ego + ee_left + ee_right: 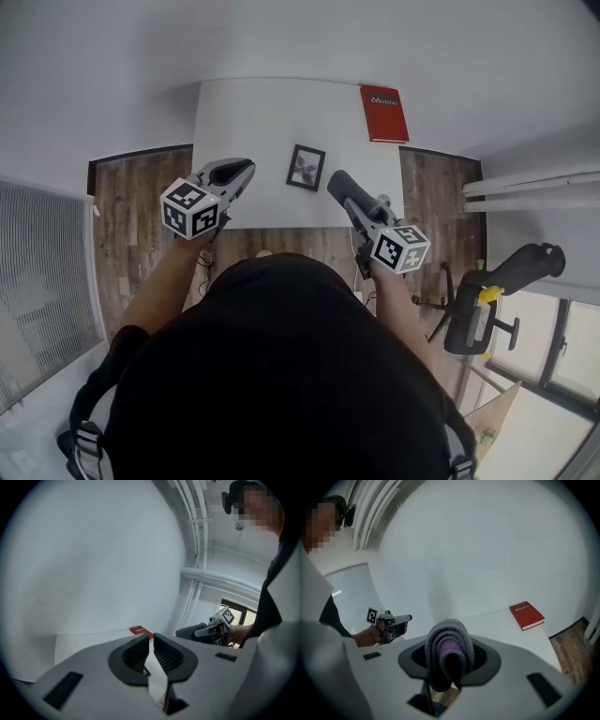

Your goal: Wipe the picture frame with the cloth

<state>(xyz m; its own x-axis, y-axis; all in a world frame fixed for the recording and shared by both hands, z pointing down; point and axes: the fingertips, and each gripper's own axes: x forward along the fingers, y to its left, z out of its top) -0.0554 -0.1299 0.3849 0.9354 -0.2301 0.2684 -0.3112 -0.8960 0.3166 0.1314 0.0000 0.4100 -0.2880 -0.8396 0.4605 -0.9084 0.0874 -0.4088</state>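
Both hover over the white table [253,112], flanking its picture frame [306,168]: right gripper [347,194] clamped on a folded grey cloth [449,651], ready to wipe, left gripper [151,641] closed on nothing, probably for steadying.

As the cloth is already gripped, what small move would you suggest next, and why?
Probably lower the right gripper toward the picture frame, since its jaws clamp the folded cloth, but the cloth hangs apart from the frame, not on it.
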